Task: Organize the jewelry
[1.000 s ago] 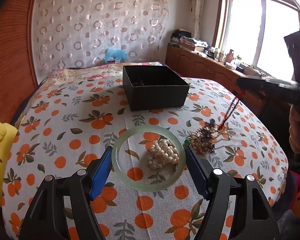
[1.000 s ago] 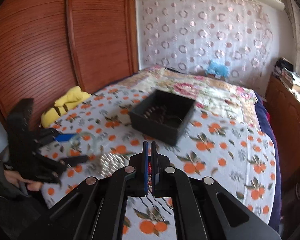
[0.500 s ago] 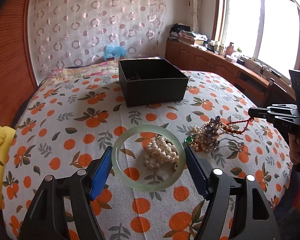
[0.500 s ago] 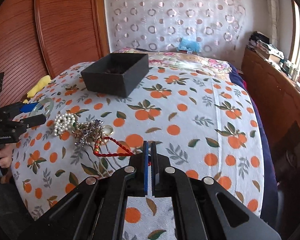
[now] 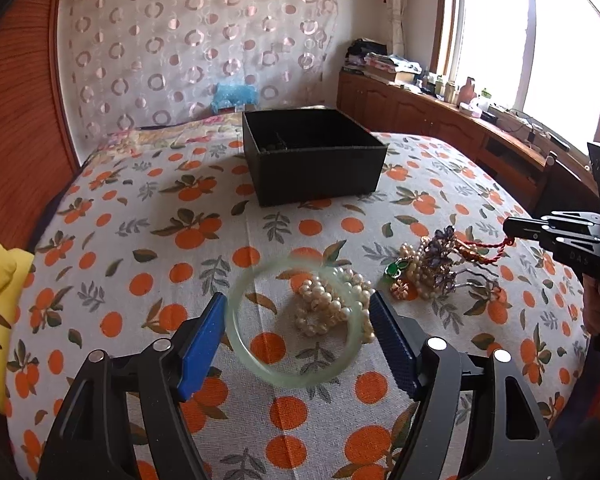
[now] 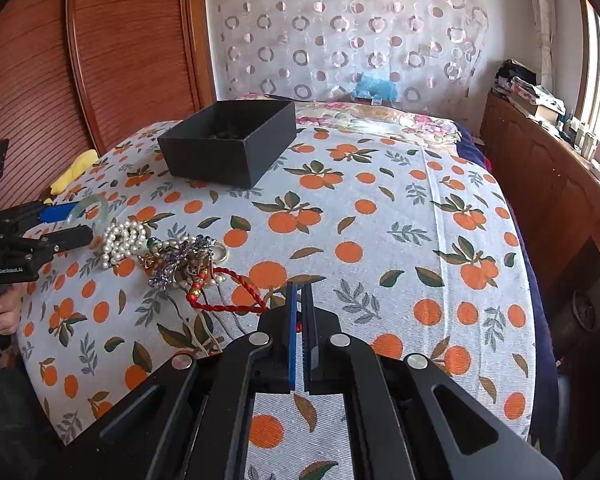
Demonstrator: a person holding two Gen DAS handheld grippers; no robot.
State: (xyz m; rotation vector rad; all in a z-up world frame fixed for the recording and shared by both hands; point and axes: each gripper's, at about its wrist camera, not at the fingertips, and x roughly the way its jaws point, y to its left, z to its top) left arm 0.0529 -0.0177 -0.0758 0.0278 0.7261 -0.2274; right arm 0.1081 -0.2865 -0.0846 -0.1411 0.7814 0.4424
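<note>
My left gripper hovers low over the bedspread and its jaws are opening. The pale green bangle sits blurred between the blue pads, with a gap at the right pad. A pearl bracelet lies under and inside the ring. To its right a tangled jewelry pile rests on the cloth. A red cord runs from that pile into my right gripper, which is shut on it. The black box stands open farther back, with a few pieces inside.
A yellow cloth lies at the bed's left edge by the wooden panel. A wooden sideboard with clutter runs under the window on the right. The bed's edge drops off close behind the right gripper.
The left jaws have widened and the bangle has come loose from the pads, now blurred and tilted. The right gripper sank with the red cord, and the hanging pile now lies on the bed.
</note>
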